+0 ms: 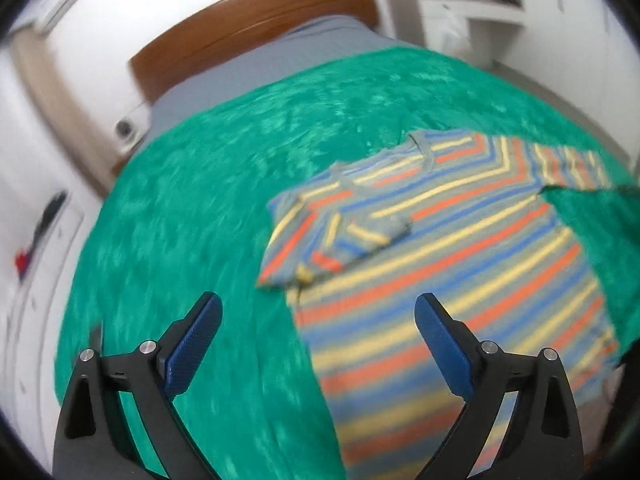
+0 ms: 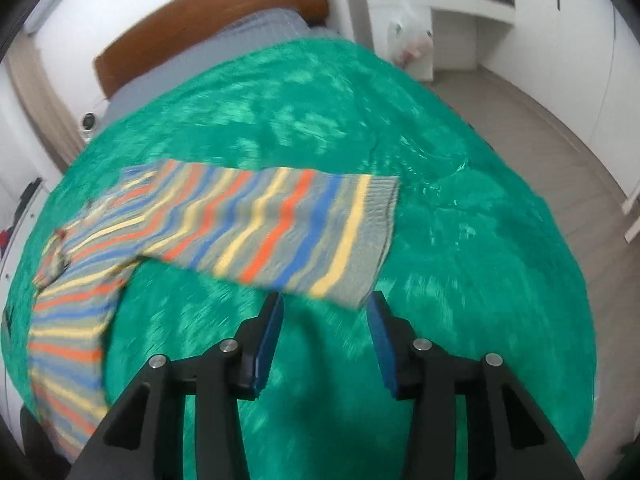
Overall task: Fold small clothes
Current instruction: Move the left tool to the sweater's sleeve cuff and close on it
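A small striped sweater [image 1: 452,264], in orange, yellow, blue and grey bands, lies flat on a green blanket [image 1: 192,208]. One sleeve [image 1: 340,236] is folded in over its chest. My left gripper [image 1: 318,312] stands wide open above the sweater's lower left edge, with nothing between its blue pads. In the right wrist view the other sleeve [image 2: 280,224] stretches out to the right, its grey cuff [image 2: 380,208] just beyond my right gripper [image 2: 326,304]. That gripper is partly open and the cuff's corner lies free just ahead of the fingertips.
The green blanket [image 2: 460,208] covers a bed with a brown headboard [image 1: 256,20] and a grey pillow [image 2: 256,28]. White furniture [image 2: 432,20] and bare floor [image 2: 552,120] lie to the right. A white cabinet [image 1: 36,240] stands left of the bed.
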Available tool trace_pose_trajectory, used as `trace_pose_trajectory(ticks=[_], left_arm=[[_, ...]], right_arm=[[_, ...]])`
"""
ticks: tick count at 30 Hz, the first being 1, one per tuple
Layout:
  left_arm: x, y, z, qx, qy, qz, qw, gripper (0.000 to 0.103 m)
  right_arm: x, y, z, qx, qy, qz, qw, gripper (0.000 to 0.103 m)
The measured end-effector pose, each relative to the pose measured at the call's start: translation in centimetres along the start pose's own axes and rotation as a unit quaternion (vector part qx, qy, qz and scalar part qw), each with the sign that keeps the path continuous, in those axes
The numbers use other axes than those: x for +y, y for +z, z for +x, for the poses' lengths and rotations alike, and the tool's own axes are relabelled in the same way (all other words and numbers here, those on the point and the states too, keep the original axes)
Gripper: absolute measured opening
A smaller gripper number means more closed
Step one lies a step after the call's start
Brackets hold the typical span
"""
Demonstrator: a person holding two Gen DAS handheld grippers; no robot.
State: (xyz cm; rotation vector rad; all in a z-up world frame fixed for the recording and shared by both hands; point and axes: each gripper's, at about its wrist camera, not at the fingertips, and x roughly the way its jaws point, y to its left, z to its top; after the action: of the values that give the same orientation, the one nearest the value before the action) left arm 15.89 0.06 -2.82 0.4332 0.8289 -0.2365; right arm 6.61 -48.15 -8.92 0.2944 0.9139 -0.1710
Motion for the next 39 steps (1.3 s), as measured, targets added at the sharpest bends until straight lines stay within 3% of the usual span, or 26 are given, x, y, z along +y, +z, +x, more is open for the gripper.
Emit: trace_pose_trajectory(ticks=[3, 7, 10, 11, 14, 15, 18, 20, 22, 25, 27, 31, 34, 37, 39], left_arm=[[1.1, 2.6, 6.9, 0.05, -0.081, -0.022, 0.9952, 0.097], [1.3, 4.0, 13.4, 0.086, -0.134, -0.043, 0.9863, 0.096], [0.0, 4.1, 15.8, 0.102, -0.168, -0.017, 0.9803, 0.096], [-0.5, 4.0, 16.3, 0.109, -0.179, -0.002, 0.9778, 0.09], [-1.6, 2.8, 16.1, 0.139, -0.273, 0.033, 0.9513, 0.073], [-2.1, 1.9, 14.5, 0.141, -0.315, 0.061, 0.9364, 0.072], [-3.5, -0.7, 10.5, 0.143, -0.36, 0.15, 0.9095, 0.072], [-4.3, -2.0, 8.8, 0.138, -0.332, 0.205, 0.9102, 0.072], [-4.0, -1.6, 8.2, 0.117, -0.291, 0.217, 0.9246, 0.073], [-1.6, 2.0, 9.8, 0.085, -0.26, 0.128, 0.9534, 0.081], [-0.4, 4.5, 12.1, 0.081, -0.258, 0.064, 0.9607, 0.082], [-2.2, 6.4, 17.0, 0.121, -0.244, 0.066, 0.9598, 0.084], [-3.2, 5.2, 19.2, 0.168, -0.246, 0.087, 0.9508, 0.08], [-3.9, 3.8, 16.7, 0.164, -0.312, 0.104, 0.9298, 0.075], [-4.7, 2.0, 13.3, 0.155, -0.356, 0.15, 0.9093, 0.076]], right_arm=[[1.5, -2.6, -2.0, -0.006, 0.011, -0.015, 1.0, 0.052], [3.2, -5.9, -3.6, -0.003, 0.024, -0.008, 1.0, 0.052], [4.0, -7.7, -4.3, -0.004, 0.02, -0.009, 1.0, 0.052], [4.4, -8.0, -4.2, -0.002, 0.019, -0.01, 1.0, 0.052], [4.9, -8.6, -3.8, 0.008, 0.013, -0.018, 1.0, 0.052], [4.9, -8.8, -4.0, 0.008, 0.009, -0.019, 1.0, 0.052], [4.6, -9.2, -4.5, 0.002, 0.004, -0.01, 1.0, 0.052], [4.4, -9.2, -4.7, -0.002, 0.0, -0.002, 1.0, 0.053], [4.3, -9.1, -4.5, -0.001, 0.002, 0.002, 1.0, 0.053], [4.7, -9.1, -4.1, 0.005, 0.005, 0.001, 1.0, 0.053], [5.1, -9.2, -4.1, 0.007, 0.006, -0.003, 1.0, 0.053], [6.1, -9.9, -4.6, 0.004, 0.007, -0.012, 1.0, 0.053], [6.5, -10.5, -4.6, 0.008, 0.012, -0.013, 1.0, 0.056], [6.6, -10.4, -4.7, 0.005, 0.011, -0.013, 1.0, 0.056], [6.3, -10.3, -4.6, 0.005, 0.013, -0.007, 1.0, 0.056]])
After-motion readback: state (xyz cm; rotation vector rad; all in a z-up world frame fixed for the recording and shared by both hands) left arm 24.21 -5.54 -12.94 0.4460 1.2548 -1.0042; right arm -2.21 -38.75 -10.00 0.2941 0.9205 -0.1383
